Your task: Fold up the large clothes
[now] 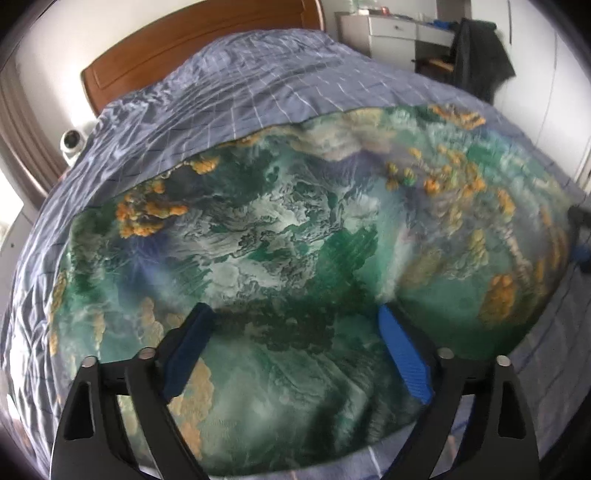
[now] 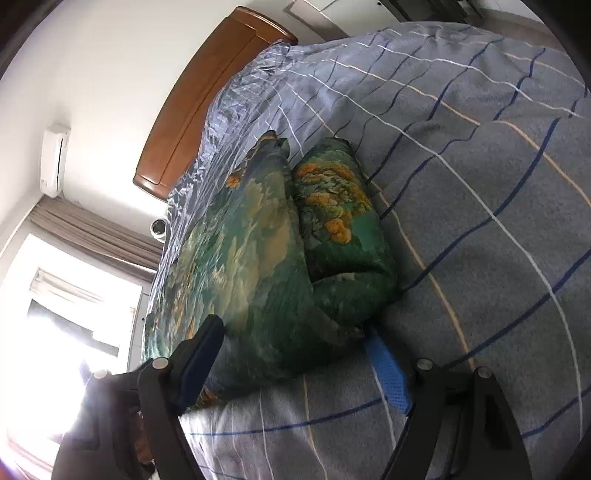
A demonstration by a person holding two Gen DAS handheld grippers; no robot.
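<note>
A large green garment (image 1: 280, 229) with white swirls and orange patches lies spread flat across the bed. My left gripper (image 1: 293, 314) hovers over its near half, jaws wide open, with only flat cloth beneath the blue pads (image 1: 402, 354). In the right wrist view the same garment (image 2: 258, 236) shows a folded-over flap along its right side. My right gripper (image 2: 293, 330) stands open at the garment's near edge, and a bunched corner of cloth lies between its fingers (image 2: 388, 373) without being pinched. A dark and blue shape (image 1: 580, 243) at the garment's far right edge looks like that gripper.
The bed carries a grey-blue checked cover (image 2: 480, 184) with a wooden headboard (image 1: 177, 48) at the far end. A white dresser (image 1: 391, 29) and a dark garment on a chair (image 1: 476, 59) stand beyond it. A bright window with curtains (image 2: 85, 236) is to one side.
</note>
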